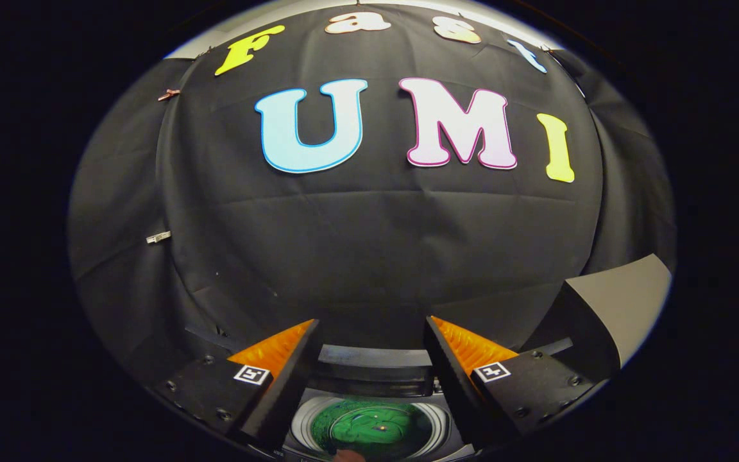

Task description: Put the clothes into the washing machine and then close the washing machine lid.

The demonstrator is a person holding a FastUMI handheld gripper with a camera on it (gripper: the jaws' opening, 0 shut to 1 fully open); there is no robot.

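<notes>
**Tool held open above the washing machine, green clothing in the drum**

The tool point(373, 330) is spread wide, its two fingers point(280, 359) well apart with nothing pinched between them. Each finger body carries a small square marker on its upper face.

Directly below the tool, seen through the gap between the fingers, sits the washing machine point(376, 366), viewed from above. Its round drum opening is ringed by a pale rim, and inside the drum lies a bundle of green clothes point(373, 427), crumpled and filling most of the visible opening. A small bright glint shows on the fabric near the middle. The clothes are clear of both fingers. A small rounded reddish shape pokes in at the nearest edge of the drum; what it is cannot be told.

Just ahead of the fingers, at the far side of the opening, runs the machine's dark back panel with a lighter strip along its top. Beyond the right finger, a grey flat panel point(620, 308) stands raised and angled; whether it is the machine's lid cannot be told for certain.

Farther off, the booth's black cloth wall point(369, 244) rises behind everything, creased, with two small clips point(158, 237) on its left fold.
</notes>
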